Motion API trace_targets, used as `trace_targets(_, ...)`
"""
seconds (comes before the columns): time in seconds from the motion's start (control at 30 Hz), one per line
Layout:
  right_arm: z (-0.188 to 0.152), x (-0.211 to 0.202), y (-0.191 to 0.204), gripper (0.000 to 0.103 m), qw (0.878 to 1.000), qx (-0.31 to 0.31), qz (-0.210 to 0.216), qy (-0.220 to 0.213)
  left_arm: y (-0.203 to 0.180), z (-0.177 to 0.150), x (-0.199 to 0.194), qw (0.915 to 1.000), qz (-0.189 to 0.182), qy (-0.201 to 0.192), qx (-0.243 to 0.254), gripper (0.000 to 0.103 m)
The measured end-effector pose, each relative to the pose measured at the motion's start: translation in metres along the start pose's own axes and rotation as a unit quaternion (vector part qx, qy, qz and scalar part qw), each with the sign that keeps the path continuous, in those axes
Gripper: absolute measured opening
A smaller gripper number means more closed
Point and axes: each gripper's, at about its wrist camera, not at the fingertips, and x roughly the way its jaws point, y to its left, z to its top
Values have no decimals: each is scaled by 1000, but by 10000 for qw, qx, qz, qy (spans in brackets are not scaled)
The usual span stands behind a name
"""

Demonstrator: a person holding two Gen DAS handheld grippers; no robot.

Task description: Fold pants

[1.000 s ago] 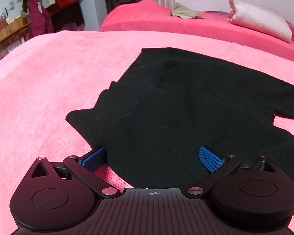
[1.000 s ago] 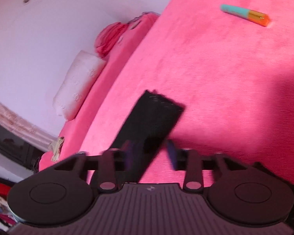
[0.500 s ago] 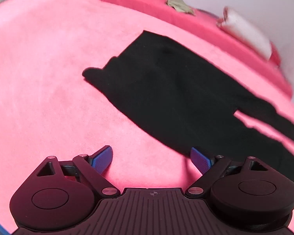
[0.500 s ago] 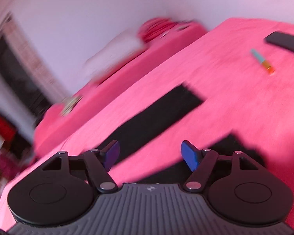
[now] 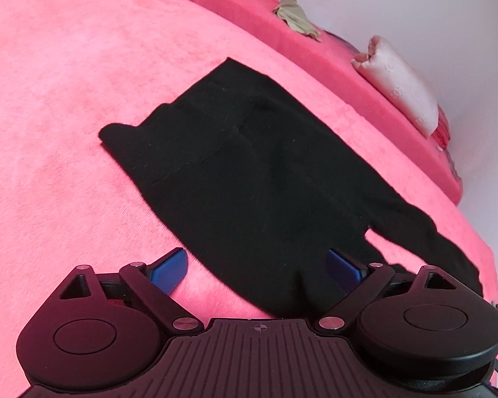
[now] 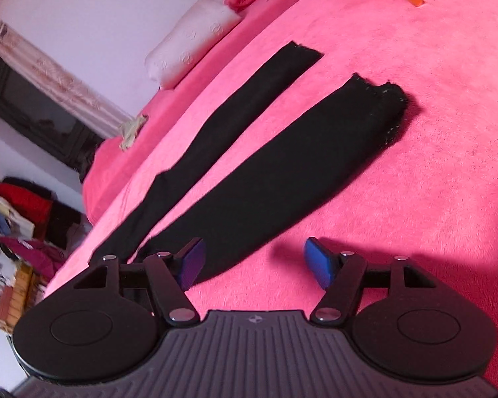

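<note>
The left hand-held gripper [image 5: 257, 270] stands wide with nothing pinched, its blue pads [image 5: 169, 268] poised above the near edge of the black pants [image 5: 249, 172], which lie flat on the pink bed [image 5: 66, 99] just ahead of it; the cloth runs under its body, and the legs trail off to its right, partly cut off behind it. The right hand-held gripper [image 6: 254, 262] has just been closing slightly yet stands wide and empty over bare blanket, the two pant legs [image 6: 282, 172] stretching away ahead and to its left, their upper ends hidden behind its left finger.
</note>
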Motion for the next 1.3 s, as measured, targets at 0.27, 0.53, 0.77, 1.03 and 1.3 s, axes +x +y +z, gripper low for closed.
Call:
trace_targets(0.27,10,33,6,69,9991,-303,-56,-275,4,5,11,9996,159,-132,-178,102)
trace_targets(0.53,14,41,9,16,9943,-925,-424,-324,11,11,11,9994,118,-230,-245,81)
trace_targets(0.77,42,27,23,12,9957,-763,156,-511,-1,30,-14,9959,-243,-865,-48,75)
trace_targets(1.03,101,56,46,10,9941,-734,448,-664,-41,91,15,9931,-349,-1066,333,73)
trace_targets(1.3,175,143,27,9,9972,-203,135,-701,-78,168,99,9945,-332,-776,626,77)
